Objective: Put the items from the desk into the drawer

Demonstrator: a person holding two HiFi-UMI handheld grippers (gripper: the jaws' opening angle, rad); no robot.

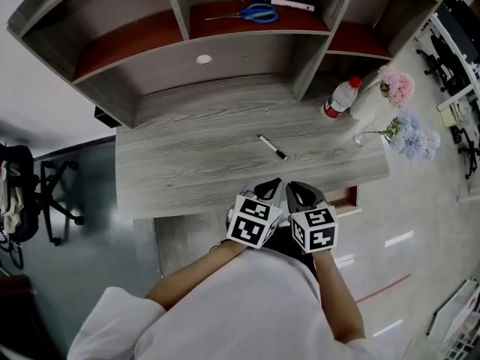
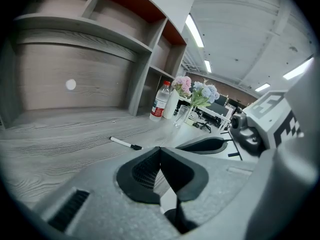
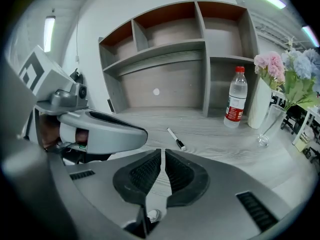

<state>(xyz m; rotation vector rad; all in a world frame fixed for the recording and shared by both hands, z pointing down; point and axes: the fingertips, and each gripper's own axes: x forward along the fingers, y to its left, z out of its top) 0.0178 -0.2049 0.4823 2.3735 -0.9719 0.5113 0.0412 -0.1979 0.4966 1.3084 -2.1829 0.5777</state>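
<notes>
The grey wood tabletop (image 1: 195,163) carries a shelf unit (image 1: 225,58) along its back. At its near edge the left gripper (image 1: 270,188) and right gripper (image 1: 300,192) sit side by side, each with its fingers drawn together on nothing. The marker (image 1: 273,148) lies flat on the tabletop ahead of both sets of fingers, apart from them. A bottle (image 1: 341,97) stands farther right.
</notes>
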